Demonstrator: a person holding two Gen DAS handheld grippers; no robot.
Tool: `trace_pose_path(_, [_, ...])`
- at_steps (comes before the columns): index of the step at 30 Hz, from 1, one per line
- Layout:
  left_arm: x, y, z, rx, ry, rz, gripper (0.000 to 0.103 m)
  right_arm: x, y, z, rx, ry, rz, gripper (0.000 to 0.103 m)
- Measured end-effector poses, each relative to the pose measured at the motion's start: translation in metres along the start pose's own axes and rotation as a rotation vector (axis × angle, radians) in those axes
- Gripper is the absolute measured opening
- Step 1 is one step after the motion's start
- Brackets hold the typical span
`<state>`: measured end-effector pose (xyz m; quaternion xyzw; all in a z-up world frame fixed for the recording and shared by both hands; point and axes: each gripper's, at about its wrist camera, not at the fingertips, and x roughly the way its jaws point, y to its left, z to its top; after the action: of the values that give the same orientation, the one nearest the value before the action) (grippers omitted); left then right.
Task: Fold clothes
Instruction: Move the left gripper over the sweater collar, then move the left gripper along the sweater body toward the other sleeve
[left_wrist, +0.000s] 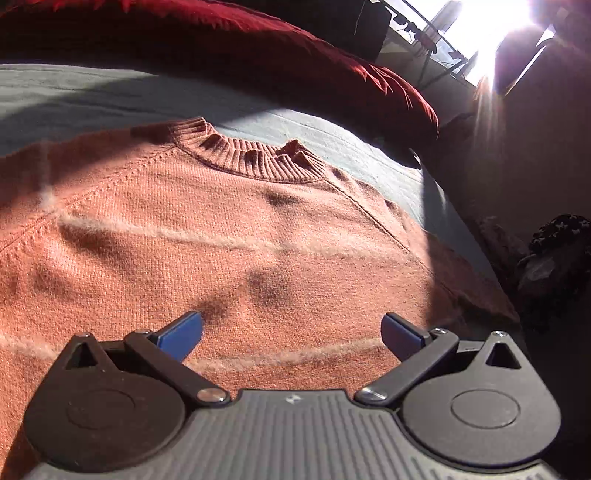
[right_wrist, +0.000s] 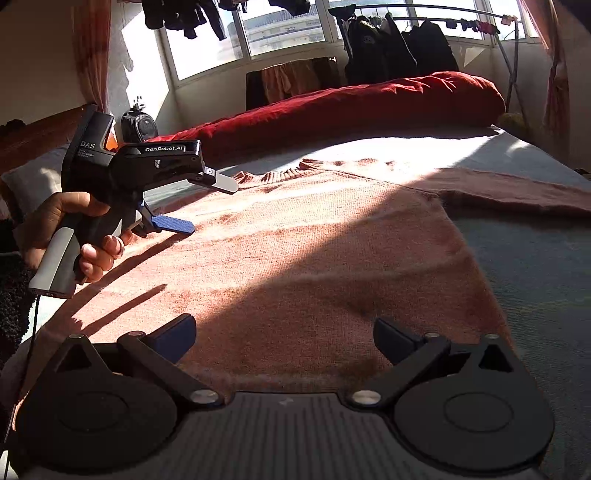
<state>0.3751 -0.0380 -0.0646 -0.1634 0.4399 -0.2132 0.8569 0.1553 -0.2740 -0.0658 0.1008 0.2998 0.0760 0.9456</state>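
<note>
sunlit grey bed, salmon sweater spread flat, left gripper and right gripper wide, empty

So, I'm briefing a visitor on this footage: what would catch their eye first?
First the salmon-orange knit sweater, spread flat on the grey-blue bed sheet with its ribbed collar at the far end. Behind it a deep red duvet lies bunched along the window side. Both claws are open above the sweater, the left claw held in a hand.
</note>
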Motion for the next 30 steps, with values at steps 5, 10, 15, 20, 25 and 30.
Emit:
trace_pose_path(5, [-0.034,-0.009,-0.028,0.034,-0.027,0.012,0.102,-0.012,0.009,-0.001,-0.018,-0.002,0.011,0.103])
trace_pose_path(10, [-0.085,-0.041,-0.076,0.165,-0.108,0.070,0.102,-0.009,0.013,-0.006,-0.081,0.039,-0.028,0.103])
trace_pose_path(15, [-0.101,-0.048,-0.127,0.212,-0.084,0.098,0.102,0.009,0.008,-0.020,-0.100,0.069,-0.076,0.103])
trace_pose_path(20, [-0.102,-0.037,-0.157,0.168,-0.057,0.101,0.102,0.010,0.009,-0.029,-0.110,0.046,-0.088,0.103])
trace_pose_path(25, [-0.114,-0.039,-0.167,0.199,-0.037,0.104,0.102,0.007,0.006,-0.031,-0.101,0.038,-0.073,0.103])
trace_pose_path(30, [-0.126,-0.030,-0.157,0.170,-0.030,0.085,0.102,0.007,0.011,-0.034,-0.139,0.034,-0.092,0.103])
